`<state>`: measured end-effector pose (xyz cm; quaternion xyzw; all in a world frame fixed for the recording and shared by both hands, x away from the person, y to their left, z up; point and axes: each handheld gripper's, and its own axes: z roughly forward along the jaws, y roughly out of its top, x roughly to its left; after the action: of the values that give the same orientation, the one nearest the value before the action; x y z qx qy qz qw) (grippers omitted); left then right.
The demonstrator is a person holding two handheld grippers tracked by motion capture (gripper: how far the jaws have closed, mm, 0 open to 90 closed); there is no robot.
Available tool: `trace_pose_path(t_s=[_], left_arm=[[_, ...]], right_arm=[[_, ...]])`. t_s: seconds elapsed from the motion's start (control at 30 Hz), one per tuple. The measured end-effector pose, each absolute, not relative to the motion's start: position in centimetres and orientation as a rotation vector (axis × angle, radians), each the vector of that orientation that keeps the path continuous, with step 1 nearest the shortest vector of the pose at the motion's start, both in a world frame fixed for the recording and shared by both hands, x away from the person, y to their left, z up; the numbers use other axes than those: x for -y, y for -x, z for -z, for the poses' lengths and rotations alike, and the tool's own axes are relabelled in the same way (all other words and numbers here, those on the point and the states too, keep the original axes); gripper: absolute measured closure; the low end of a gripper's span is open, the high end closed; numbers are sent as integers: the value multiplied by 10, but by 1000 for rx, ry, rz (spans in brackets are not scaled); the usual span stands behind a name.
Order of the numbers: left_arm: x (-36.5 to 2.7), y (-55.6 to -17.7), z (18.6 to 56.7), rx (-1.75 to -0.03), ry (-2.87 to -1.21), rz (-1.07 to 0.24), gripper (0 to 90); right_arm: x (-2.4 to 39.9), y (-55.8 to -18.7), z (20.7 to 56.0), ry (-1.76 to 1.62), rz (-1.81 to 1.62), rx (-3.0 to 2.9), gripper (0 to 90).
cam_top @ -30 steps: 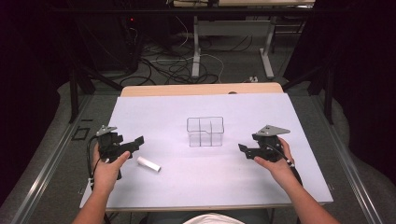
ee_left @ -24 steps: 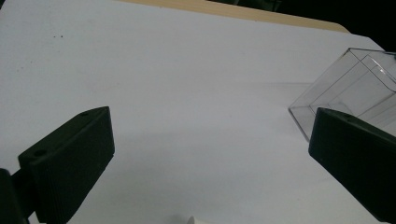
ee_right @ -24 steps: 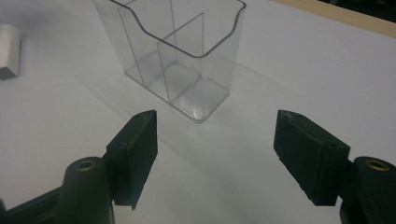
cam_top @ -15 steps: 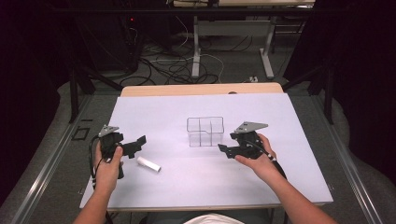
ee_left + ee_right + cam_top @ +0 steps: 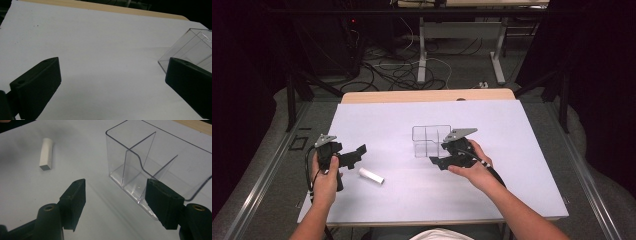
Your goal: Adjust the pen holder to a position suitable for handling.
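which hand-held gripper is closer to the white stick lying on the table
Left. The left hand-held gripper hovers just above and left of the white stick. The right hand-held gripper is farther off to its right, beside the clear divided box.

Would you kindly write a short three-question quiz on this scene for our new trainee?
1. True or false: the white stick lies inside the clear box.
2. Which gripper is nearer the box? A: left gripper; B: right gripper.
3. Fill in: in the right gripper view, the box is split by clear ____.

Key:
1. False; the stick lies on the white sheet, apart from the box.
2. B; its open jaws point at the box's near corner.
3. Dividers.
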<state>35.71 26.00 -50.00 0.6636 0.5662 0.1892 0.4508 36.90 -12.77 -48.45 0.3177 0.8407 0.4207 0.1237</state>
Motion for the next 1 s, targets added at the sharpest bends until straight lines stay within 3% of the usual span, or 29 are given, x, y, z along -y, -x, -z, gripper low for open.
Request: trace_pose_path(t_s=[1.0], left_arm=[[-270, -357, 500, -1412, -1630, -501, 1]], right_arm=[[64, -379, 480, -824, -1188, -2585, 344]])
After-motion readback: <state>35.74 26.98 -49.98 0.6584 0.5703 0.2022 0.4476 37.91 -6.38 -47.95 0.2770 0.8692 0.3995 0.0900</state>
